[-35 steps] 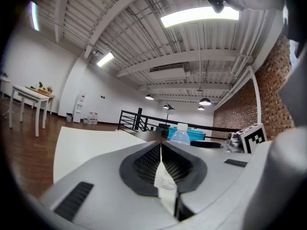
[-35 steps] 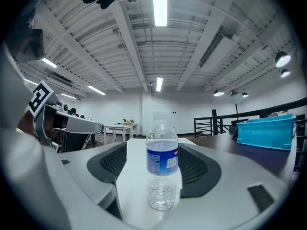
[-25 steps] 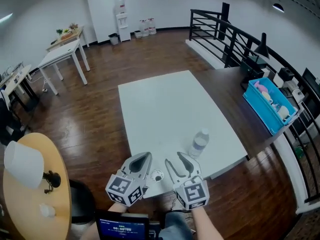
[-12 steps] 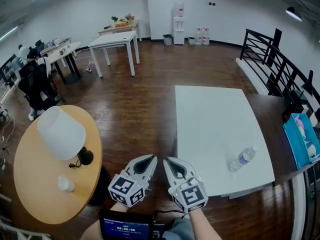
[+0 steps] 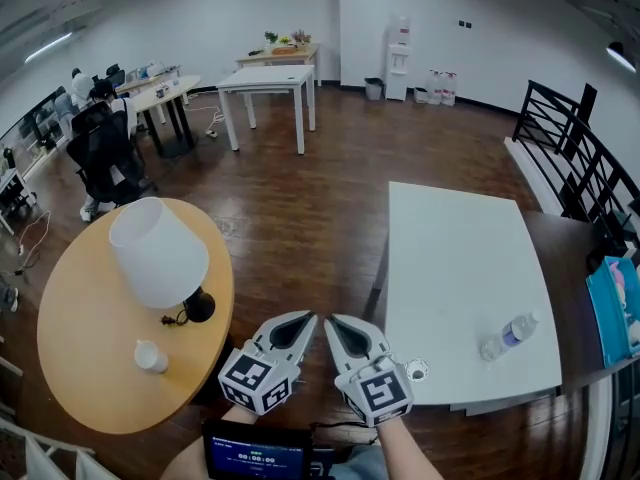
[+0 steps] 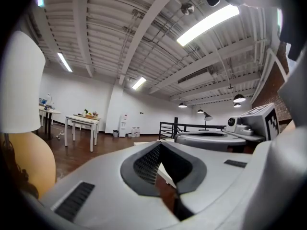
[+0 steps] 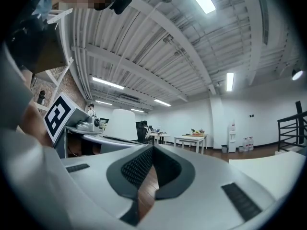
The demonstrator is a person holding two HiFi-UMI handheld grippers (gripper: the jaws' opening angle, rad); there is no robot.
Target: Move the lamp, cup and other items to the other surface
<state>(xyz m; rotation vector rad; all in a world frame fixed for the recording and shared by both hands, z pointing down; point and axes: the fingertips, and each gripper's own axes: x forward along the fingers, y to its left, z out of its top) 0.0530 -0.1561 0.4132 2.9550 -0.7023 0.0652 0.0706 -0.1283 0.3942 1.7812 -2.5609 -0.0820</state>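
Note:
On the round wooden table (image 5: 85, 368) at the left stands the lamp (image 5: 160, 253), with a white shade and a black base. A small white cup (image 5: 150, 356) sits in front of it. A clear water bottle (image 5: 509, 335) lies on the white rectangular table (image 5: 455, 258) at the right, and a small white ring-shaped item (image 5: 417, 371) rests near that table's front edge. My left gripper (image 5: 300, 319) and right gripper (image 5: 334, 322) hang side by side over the floor between the tables, both shut and empty. The lamp shade (image 6: 17, 80) fills the left gripper view's left edge. It also appears as a white shade (image 7: 121, 124) in the right gripper view.
A dark wood floor (image 5: 300, 208) lies between the two tables. White desks (image 5: 270, 78) and office chairs (image 5: 100, 148) stand at the back left. A black railing (image 5: 575, 158) and a blue bin (image 5: 612, 308) border the right side, with a dark counter under the bin.
The view has swung left, so the round table with lamp and cup is now fully seen. Both grippers left the white table's front edge. The right jaws, open a second ago, are shut.

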